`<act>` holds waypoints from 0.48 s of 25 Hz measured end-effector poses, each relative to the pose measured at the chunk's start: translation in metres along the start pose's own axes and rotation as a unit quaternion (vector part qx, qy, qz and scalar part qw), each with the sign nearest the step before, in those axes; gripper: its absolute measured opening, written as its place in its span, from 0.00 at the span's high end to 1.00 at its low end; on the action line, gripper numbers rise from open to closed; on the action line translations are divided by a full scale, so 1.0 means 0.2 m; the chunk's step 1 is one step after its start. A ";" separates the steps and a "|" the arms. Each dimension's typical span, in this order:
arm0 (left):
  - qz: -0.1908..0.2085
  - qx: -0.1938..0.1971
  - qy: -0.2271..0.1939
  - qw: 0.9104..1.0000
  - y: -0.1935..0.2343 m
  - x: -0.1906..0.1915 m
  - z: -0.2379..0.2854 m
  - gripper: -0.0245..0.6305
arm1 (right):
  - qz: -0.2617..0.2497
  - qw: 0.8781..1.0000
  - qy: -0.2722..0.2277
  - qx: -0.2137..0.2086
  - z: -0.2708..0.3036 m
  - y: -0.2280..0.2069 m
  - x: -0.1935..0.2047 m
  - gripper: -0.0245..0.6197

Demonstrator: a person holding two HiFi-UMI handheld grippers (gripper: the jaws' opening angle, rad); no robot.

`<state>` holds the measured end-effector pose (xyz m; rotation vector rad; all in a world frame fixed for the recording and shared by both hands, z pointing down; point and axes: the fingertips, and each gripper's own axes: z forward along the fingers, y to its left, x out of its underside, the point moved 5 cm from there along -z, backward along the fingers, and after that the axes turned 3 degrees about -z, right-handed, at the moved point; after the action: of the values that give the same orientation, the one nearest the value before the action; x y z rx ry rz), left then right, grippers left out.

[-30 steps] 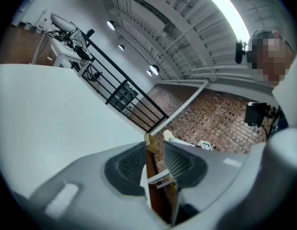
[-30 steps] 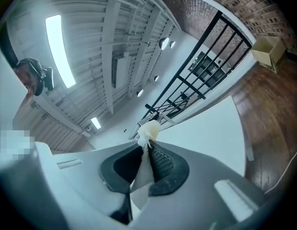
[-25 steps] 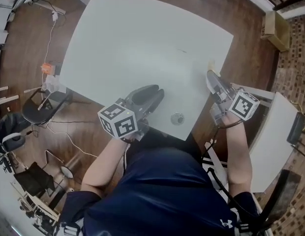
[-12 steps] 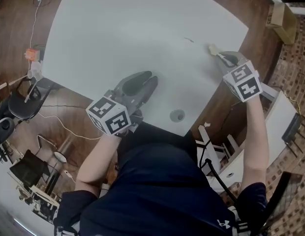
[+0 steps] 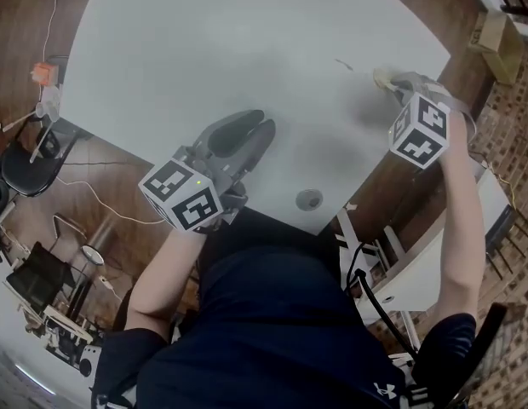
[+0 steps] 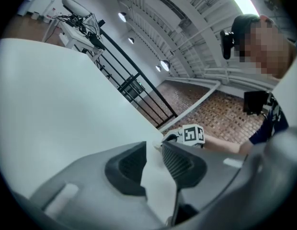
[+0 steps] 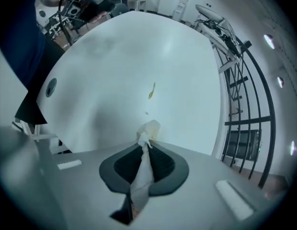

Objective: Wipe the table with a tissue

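A white table (image 5: 230, 49) fills the head view. A small yellowish-brown smear (image 5: 343, 64) marks it near the far right; it shows in the right gripper view as the smear (image 7: 152, 91), a short way ahead of the jaws. My right gripper (image 5: 396, 82) is shut on a crumpled white tissue (image 5: 383, 77), just right of the smear. The tissue (image 7: 148, 128) sticks out past the right gripper (image 7: 144, 145) over the table's edge. My left gripper (image 5: 254, 124) rests over the near part of the table, jaws slightly apart and holding nothing; the left gripper (image 6: 154, 147) shows only table between its pads.
A round cable grommet (image 5: 308, 199) sits in the table near the front edge. A black chair (image 5: 25, 156) and cables lie on the wooden floor at left. A white side table (image 5: 426, 262) stands at right, and a cardboard box (image 5: 501, 45) at far right.
My right gripper has moved away from me along the table's right side with the tissue, ending close to the smear. The left gripper has stayed about where it was.
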<state>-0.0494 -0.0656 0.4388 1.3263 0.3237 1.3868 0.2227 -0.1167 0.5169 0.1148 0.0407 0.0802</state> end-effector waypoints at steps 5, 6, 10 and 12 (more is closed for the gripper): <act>-0.015 -0.008 0.001 1.000 0.03 0.02 -0.01 0.80 | -0.029 1.000 0.007 -0.008 0.06 0.01 -0.03 0.94; -0.017 -0.007 0.001 1.000 0.03 0.02 -0.01 0.81 | -0.030 1.000 0.006 -0.008 0.06 0.01 -0.03 0.94; -0.023 -0.006 0.000 1.000 0.04 0.04 -0.03 0.81 | -0.025 1.000 -0.005 -0.007 0.07 0.02 -0.06 0.94; -0.028 -0.005 -0.001 1.000 0.04 0.04 -0.04 0.81 | -0.026 1.000 -0.012 -0.006 0.08 0.02 -0.09 0.93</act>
<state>-0.0571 -0.0587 0.4464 1.3022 0.3495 1.3379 0.2059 -0.1167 0.5332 0.1035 0.0196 0.0265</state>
